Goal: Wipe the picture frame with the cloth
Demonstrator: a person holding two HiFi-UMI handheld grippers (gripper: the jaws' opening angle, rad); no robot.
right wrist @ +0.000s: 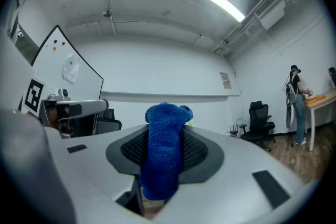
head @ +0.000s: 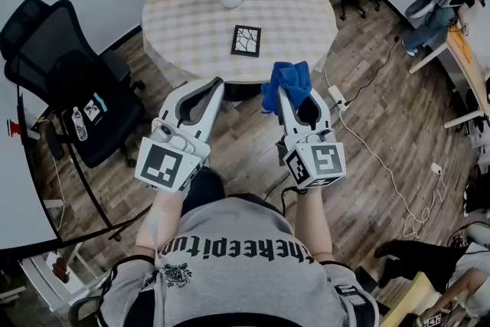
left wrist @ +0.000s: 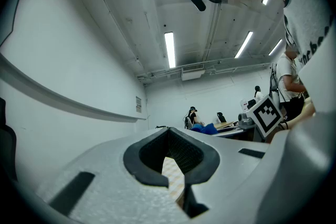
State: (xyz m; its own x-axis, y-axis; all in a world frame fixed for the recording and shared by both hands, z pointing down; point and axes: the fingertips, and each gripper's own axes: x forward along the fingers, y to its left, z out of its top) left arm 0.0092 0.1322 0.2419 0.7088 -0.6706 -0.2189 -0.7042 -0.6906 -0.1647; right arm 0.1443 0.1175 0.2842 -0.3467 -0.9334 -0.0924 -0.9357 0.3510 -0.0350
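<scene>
1. Left gripper point(head: 213, 83) is out in front of the torso and points forward. Its jaws meet at the tips with nothing between them.
2. Right gripper point(head: 283, 93) sits level beside it, the two apart, jaws clamped on the blue cloth point(head: 289, 80), which bunches out past the tips.
3. Both forearms are bare and reach forward, and the grippers angle slightly toward each other.

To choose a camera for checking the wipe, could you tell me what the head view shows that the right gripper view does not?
Head view only: the picture frame lying flat on the round table. Right gripper view only: the whiteboard and ceiling lights. Both: the blue cloth clamped in the right gripper.
</scene>
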